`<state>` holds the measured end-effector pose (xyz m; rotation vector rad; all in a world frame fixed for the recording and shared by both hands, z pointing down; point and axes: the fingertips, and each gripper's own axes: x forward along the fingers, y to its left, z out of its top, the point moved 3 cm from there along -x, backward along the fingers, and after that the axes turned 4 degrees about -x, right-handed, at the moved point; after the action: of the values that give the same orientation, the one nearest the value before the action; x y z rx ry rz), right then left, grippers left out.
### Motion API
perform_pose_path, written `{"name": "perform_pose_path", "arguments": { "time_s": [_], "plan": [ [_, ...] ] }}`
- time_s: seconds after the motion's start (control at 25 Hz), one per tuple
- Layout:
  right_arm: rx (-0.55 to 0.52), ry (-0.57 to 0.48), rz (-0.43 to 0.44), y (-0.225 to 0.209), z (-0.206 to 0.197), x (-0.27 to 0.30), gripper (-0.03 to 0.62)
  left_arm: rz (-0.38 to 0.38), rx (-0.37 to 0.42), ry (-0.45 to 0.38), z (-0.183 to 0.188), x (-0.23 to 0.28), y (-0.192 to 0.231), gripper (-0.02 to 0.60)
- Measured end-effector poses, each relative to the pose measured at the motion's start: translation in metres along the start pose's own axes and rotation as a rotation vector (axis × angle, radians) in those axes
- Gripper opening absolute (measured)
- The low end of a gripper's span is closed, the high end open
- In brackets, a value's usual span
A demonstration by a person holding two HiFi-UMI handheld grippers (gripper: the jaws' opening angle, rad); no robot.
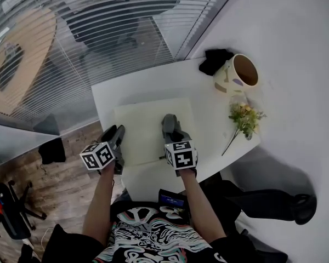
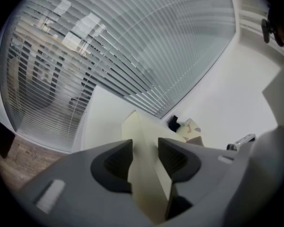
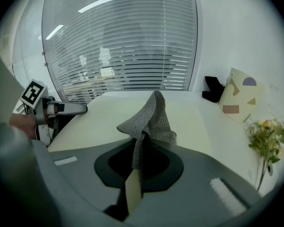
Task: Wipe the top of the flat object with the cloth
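Flat board (image 1: 148, 119) lies centred on the white table (image 1: 153, 86), and the wiping looks barely begun: the cloth (image 3: 149, 119) sits at its 5 o'clock corner, most of the top ahead of it. Right gripper (image 1: 171, 126) pinches the cloth, forearm reaching forward; left gripper (image 1: 118, 137) clamps the board's 8 o'clock edge, apparently steadying it.

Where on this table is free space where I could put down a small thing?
The table is bare along its far edge, between the board and the blinds, left of the black item. Another strip lies between the board and the flowers. The far right corner is crowded: black item, cup, flowers.
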<state>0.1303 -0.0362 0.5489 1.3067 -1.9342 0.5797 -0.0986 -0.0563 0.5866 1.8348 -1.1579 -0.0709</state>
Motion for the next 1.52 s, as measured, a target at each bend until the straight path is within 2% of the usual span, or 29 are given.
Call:
{"name": "perform_pose_path", "arguments": {
  "time_s": [0.64, 1.04, 1.52],
  "plan": [
    [-0.040, 0.012, 0.025, 0.018, 0.003, 0.002, 0.012, -0.003, 0.000, 0.000, -0.001, -0.001, 0.001, 0.221],
    [-0.084, 0.011, 0.093, 0.050, 0.009, 0.007, 0.012, -0.003, 0.001, 0.003, -0.002, 0.000, -0.001, 0.219],
    [-0.090, 0.034, 0.149, 0.067, 0.016, 0.012, 0.012, -0.001, 0.001, 0.005, -0.001, 0.002, -0.001, 0.219]
  ]
}}
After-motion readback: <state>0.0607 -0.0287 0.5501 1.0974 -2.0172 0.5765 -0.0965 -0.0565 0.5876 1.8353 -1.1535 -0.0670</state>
